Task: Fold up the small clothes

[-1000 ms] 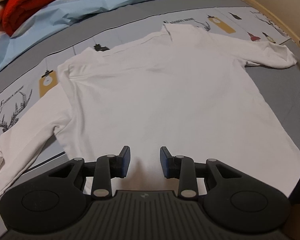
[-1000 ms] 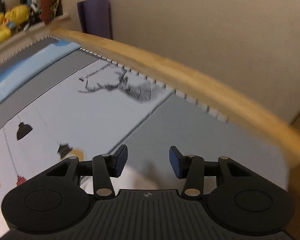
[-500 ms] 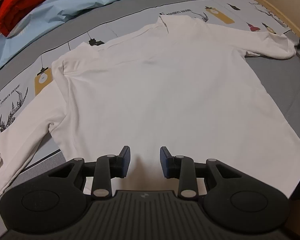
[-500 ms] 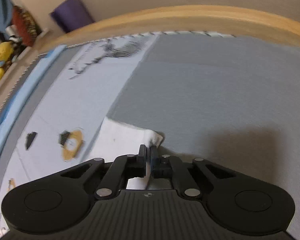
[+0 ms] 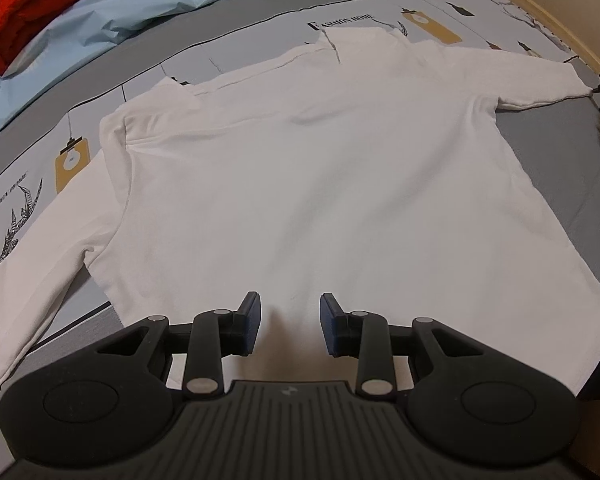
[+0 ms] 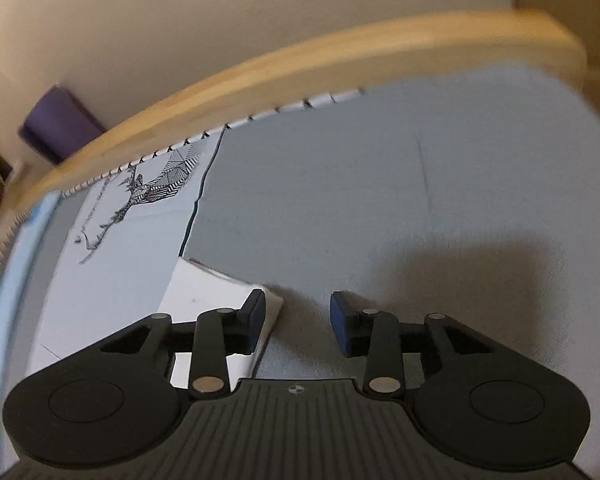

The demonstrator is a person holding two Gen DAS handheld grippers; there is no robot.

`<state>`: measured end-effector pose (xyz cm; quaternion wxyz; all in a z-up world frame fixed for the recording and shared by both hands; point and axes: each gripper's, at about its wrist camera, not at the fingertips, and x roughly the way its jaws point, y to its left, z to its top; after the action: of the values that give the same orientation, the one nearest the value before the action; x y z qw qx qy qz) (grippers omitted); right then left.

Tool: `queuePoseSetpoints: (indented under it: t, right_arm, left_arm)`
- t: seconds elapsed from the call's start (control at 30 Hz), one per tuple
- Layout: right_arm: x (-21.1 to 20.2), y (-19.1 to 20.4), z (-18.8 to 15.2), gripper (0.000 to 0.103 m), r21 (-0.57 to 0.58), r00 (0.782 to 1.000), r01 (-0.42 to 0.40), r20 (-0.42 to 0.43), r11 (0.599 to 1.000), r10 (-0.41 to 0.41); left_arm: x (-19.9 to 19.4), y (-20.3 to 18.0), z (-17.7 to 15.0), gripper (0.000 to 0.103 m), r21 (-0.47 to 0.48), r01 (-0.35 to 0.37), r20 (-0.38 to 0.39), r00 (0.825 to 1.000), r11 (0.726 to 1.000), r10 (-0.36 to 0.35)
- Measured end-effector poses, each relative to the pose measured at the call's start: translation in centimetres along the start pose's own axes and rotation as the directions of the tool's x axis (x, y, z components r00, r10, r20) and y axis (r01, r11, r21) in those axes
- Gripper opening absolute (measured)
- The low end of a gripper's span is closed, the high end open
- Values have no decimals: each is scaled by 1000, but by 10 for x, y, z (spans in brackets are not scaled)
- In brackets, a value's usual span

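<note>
Right wrist view: the right tongs, clamped together on the cuff of the sleeve half a second ago, are now seen spread apart, with the cuff released and lying flat on the bed, just under the left-hand finger. The sleeve has thus been pulled out straight, so the spreading step is judged done and folding can begin. In the left wrist view the left tongs are held apart and empty above the hem of the white shirt, which lies flat directly ahead of them. Beyond the collar, "FASHION HOME" can be read on the bed cover.
</note>
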<state>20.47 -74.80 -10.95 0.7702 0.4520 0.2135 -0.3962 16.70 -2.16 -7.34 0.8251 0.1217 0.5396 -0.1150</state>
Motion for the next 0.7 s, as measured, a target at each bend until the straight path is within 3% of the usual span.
queuePoseSetpoints:
  t: [0.13,0.3,0.33,0.37,0.43,0.57,0.7]
  right_arm:
    - [6,2,-1,39,-19,995,-97,-18,995,96]
    - [9,7,-3,39,-15,992,-124,-22,992,124]
    - [9,9,-3,33,-23,992,-121,-21,992,121]
    - [8,11,-4,11,-40,994,-111,-16,993,110]
    - [9,9,-4,5,-31,994,-110,-17,993,110]
    - [-17,17,-6,4,-54,993,-89,79,995,93]
    - [-66,64,-10,4,-217,967,-98,210,971,145]
  left_arm:
    - [0,-1,0,36,4,-2,0,1000,1000,2]
    - [-3,2,0,36,-11,-3,10,1000,1000,3]
    - [-4,2,-1,36,-12,-3,11,1000,1000,3]
    - [-4,3,-1,36,-13,-4,11,1000,1000,4]
    - [-5,6,-3,36,-18,-8,10,1000,1000,8]
    - [-13,17,-3,36,-48,-8,29,1000,999,10]
    - [-27,31,-4,36,-89,-9,65,998,996,14]
